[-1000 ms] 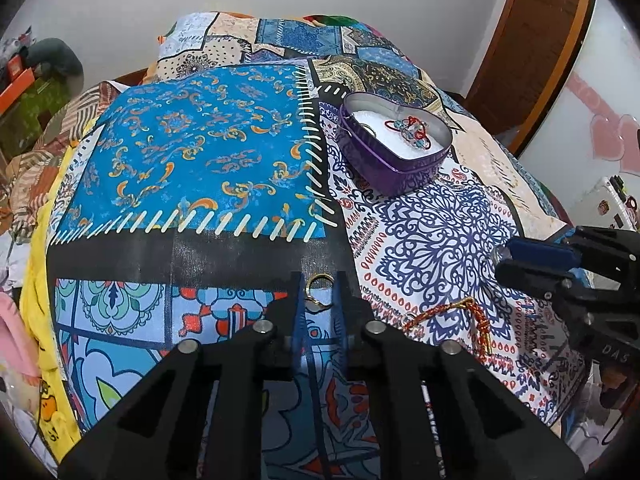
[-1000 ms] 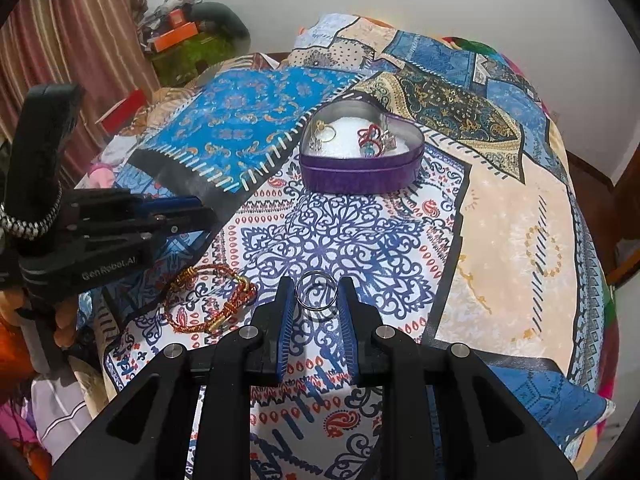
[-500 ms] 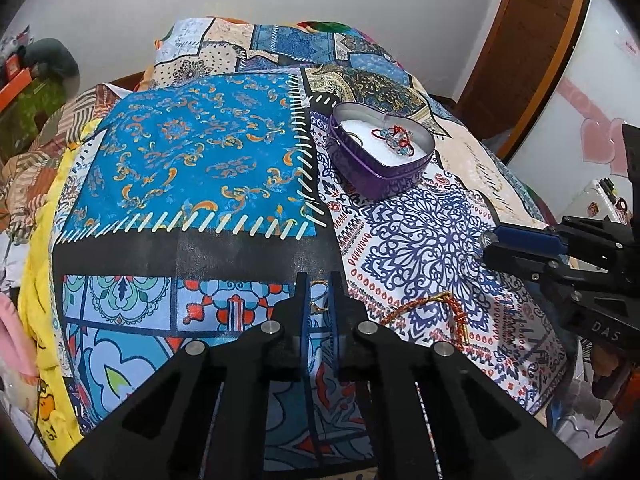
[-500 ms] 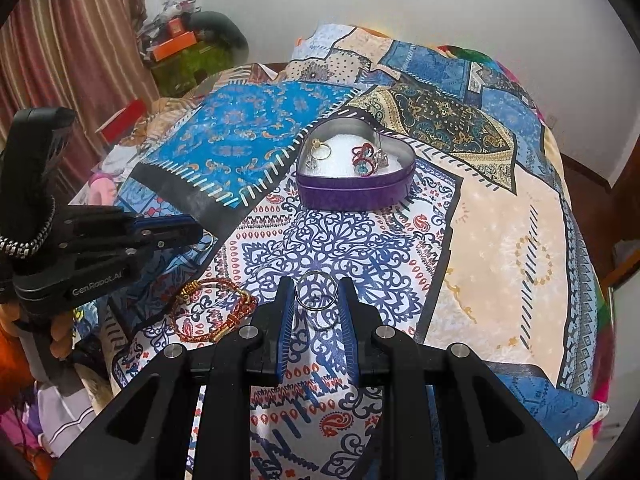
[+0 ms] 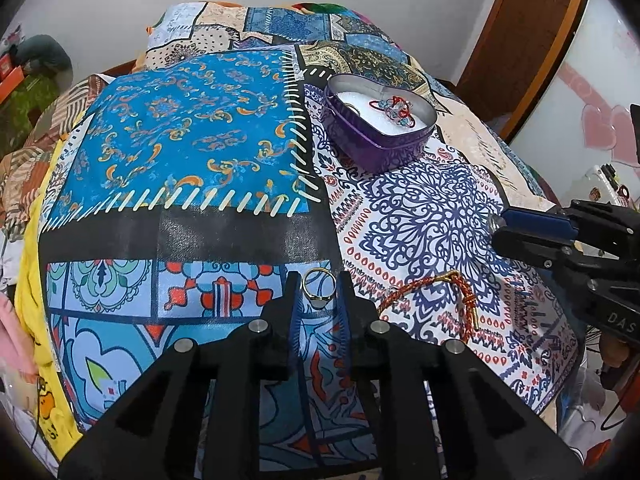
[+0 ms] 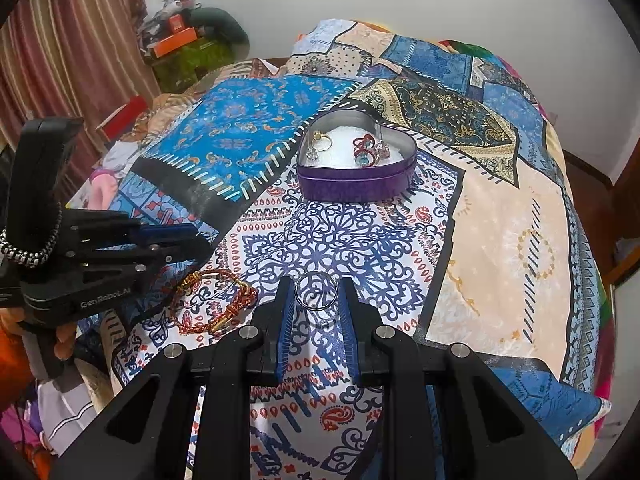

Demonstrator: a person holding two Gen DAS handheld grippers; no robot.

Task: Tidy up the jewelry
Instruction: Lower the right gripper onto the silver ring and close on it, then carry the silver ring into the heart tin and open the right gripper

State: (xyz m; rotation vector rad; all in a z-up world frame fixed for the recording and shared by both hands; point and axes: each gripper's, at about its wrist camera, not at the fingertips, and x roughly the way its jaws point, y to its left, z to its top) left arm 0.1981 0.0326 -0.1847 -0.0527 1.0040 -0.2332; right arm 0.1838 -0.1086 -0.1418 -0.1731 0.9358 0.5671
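My left gripper (image 5: pixel 318 286) is shut on a gold ring (image 5: pixel 318 286), held between its fingertips above the patchwork bedspread. My right gripper (image 6: pixel 315 291) is shut on a silver ring (image 6: pixel 315 291), also held above the bed. A purple heart-shaped tin (image 5: pixel 378 122) stands further back on the bed; it also shows in the right wrist view (image 6: pixel 354 172). It holds a white lining with rings and a red-and-blue piece (image 6: pixel 366 150). A red and gold braided bracelet (image 6: pixel 214 304) lies on the bedspread between the two grippers; it also shows in the left wrist view (image 5: pixel 436 294).
The patchwork bedspread (image 5: pixel 180 152) covers the whole bed. A wooden door (image 5: pixel 532 20) stands at the right. A striped curtain (image 6: pixel 60 40) and piled clutter (image 6: pixel 188 44) lie past the bed's left side. The bed's edges drop off near both grippers.
The left gripper dipped toward the bedspread with the ring hidden, then rose with the gold ring showing between its fingertips again. The right gripper stayed shut on the silver ring and barely moved.
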